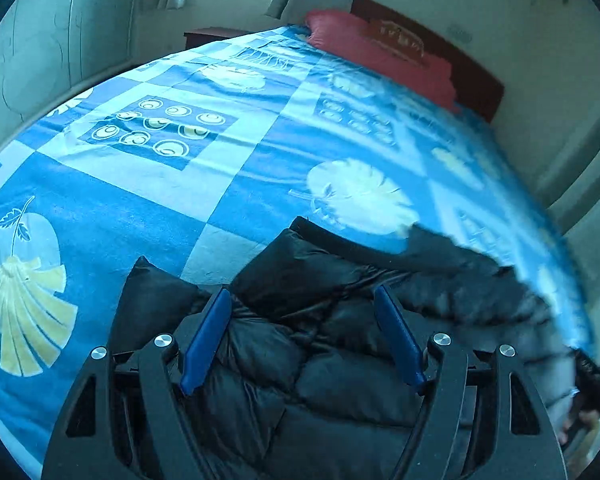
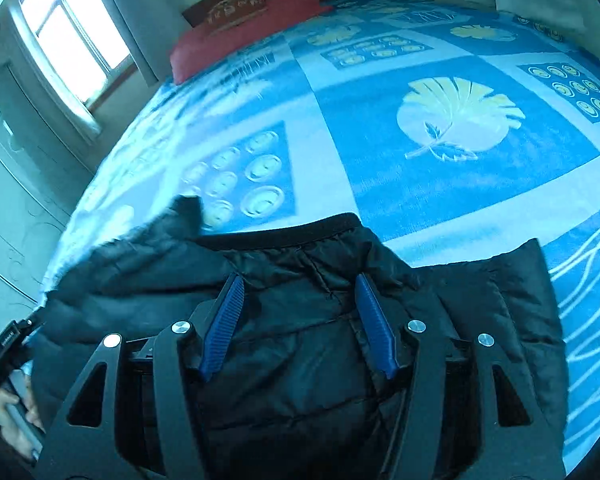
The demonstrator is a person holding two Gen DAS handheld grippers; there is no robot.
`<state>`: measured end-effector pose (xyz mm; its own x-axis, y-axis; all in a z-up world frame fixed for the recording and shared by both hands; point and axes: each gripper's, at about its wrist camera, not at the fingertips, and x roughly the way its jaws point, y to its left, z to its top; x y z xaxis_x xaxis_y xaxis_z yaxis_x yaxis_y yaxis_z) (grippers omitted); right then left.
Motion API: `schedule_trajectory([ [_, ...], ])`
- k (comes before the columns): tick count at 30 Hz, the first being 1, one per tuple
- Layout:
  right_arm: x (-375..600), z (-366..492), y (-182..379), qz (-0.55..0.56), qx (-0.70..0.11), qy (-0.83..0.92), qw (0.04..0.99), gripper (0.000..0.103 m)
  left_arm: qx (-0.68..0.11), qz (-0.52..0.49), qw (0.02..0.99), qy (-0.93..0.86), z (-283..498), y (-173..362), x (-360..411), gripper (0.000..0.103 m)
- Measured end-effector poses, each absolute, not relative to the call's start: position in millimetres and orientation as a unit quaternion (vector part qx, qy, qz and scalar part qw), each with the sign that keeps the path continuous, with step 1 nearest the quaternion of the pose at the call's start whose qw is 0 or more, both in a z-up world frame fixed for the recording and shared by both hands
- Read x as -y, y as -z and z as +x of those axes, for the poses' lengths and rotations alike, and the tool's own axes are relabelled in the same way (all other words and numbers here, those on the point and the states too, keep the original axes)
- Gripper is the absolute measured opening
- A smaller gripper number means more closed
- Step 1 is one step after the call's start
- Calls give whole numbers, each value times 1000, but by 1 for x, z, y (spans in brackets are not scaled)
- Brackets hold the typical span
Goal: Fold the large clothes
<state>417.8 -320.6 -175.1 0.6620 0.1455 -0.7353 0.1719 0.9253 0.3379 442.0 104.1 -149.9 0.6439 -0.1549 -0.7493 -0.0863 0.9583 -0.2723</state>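
A black quilted puffer jacket [image 1: 312, 344] lies on the near edge of a bed. It also shows in the right wrist view [image 2: 300, 300]. My left gripper [image 1: 302, 296] hovers just over the jacket, jaws wide apart, holding nothing. My right gripper [image 2: 298, 284] also hangs over the jacket below its ribbed collar band [image 2: 284, 234], jaws wide apart and empty. A sleeve [image 1: 500, 292] trails to the right in the left wrist view, blurred. The other sleeve end [image 2: 516, 300] lies at the right in the right wrist view.
The bed carries a blue and white patterned blanket [image 1: 220, 168] with leaf and circle motifs. A red pillow [image 1: 380, 52] lies against the dark headboard [image 2: 236, 6]. A wardrobe [image 1: 32, 52] and a window [image 2: 68, 28] stand beside the bed. A hand [image 2: 16, 424] holds a handle at lower left.
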Motion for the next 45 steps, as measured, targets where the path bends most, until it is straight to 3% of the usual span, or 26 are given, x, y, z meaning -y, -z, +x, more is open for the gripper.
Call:
schedule_trajectory([
  [7,312,417,163,163,-413,32,895,57,-433,-88,897,-16,444,142,-93,73],
  [13,258,402,113,130,-366,-24,921,57,-377,-147,913,41,412,95,-69,73],
  [23,210,436,166,94,-424,-51,899,58,-420,-80,902,66,437,146,3,73],
  [32,200,435,185,67,-402,-36,912,60,-418,-34,907,46,440,169,16,75],
  [38,204,434,171,74,-411,-40,908,60,-432,-23,900,45,440,160,17,75],
  [45,243,369,133,118,-384,-28,915,66,-424,-72,902,48,395,126,-22,75],
])
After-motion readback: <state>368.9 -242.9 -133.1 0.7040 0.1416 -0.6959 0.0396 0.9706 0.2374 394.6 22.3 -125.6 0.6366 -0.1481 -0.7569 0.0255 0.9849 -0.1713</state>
